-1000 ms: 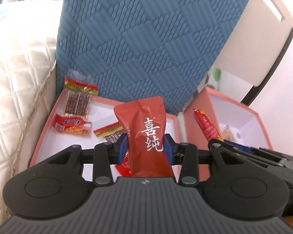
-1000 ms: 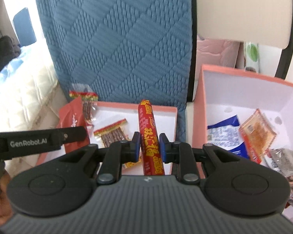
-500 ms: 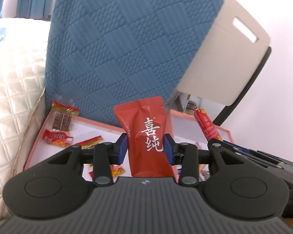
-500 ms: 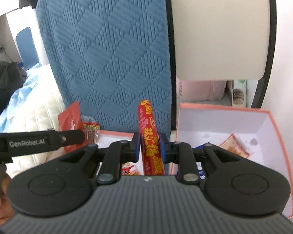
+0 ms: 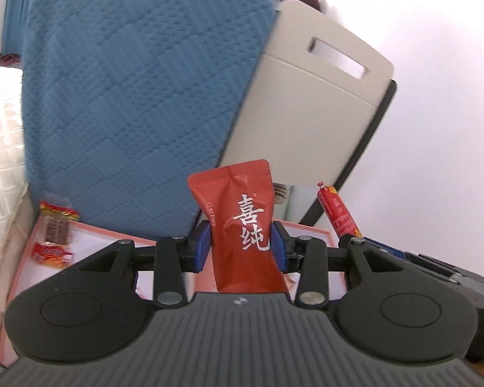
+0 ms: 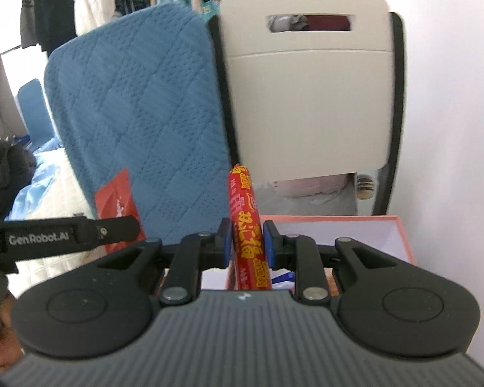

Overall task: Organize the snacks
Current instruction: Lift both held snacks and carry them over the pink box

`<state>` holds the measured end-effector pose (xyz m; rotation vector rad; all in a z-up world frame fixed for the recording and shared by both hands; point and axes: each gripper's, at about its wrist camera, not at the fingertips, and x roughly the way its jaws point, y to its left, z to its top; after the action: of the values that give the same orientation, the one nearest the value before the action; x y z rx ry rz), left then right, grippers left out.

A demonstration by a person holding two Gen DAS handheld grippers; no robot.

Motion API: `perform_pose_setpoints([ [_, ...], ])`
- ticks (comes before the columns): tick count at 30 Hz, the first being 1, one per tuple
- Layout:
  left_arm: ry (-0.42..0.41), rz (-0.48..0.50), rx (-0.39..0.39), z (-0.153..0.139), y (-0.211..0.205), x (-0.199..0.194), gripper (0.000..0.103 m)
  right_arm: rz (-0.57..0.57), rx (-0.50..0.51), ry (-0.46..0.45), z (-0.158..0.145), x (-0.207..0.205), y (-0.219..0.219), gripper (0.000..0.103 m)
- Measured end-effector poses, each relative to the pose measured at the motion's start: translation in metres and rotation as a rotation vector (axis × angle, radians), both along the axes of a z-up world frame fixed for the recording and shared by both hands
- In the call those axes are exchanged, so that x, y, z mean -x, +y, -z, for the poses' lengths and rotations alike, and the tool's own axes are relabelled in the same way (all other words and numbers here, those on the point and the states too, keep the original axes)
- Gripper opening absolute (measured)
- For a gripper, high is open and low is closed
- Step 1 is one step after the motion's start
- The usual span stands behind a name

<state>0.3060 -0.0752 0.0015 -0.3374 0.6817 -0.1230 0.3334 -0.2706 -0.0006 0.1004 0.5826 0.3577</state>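
1. A white quilted bed cover (image 5: 0, 148) lies at far left, beside a blue quilted cushion (image 5: 138, 96).
2. A pink-rimmed box (image 5: 25, 264) holds small wrapped snacks (image 5: 53, 251).
3. The left gripper (image 5: 240, 246) clamps a red pouch (image 5: 242, 225) upright, lettered "喜纯".
4. The right gripper (image 6: 247, 245) pinches a red sausage stick (image 6: 247, 225); its yellow print is unreadable.
5. Behind stands a beige chair back (image 6: 306, 96).
6. "GenRobot.AI" marks the left gripper's side.

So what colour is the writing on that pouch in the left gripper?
White, on a red pouch; clearest in the left wrist view.
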Motion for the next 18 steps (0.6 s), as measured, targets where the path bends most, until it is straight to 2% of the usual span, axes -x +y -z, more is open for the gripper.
perform_pose_setpoints([
  [4, 0.002, 0.023, 0.003, 0.002, -0.033, -0.008, 0.045, 0.034, 0.005, 0.010, 0.008, -0.006, -0.035, 0.024],
  [7, 0.018, 0.045, 0.012, 0.014, -0.055, -0.015, 0.045, 0.058, 0.016, 0.036, 0.025, -0.014, -0.054, 0.024],
  [18, 0.133, 0.084, 0.030, 0.087, -0.106, -0.034, 0.045, 0.075, 0.036, 0.201, 0.119, -0.040, -0.100, 0.024],
])
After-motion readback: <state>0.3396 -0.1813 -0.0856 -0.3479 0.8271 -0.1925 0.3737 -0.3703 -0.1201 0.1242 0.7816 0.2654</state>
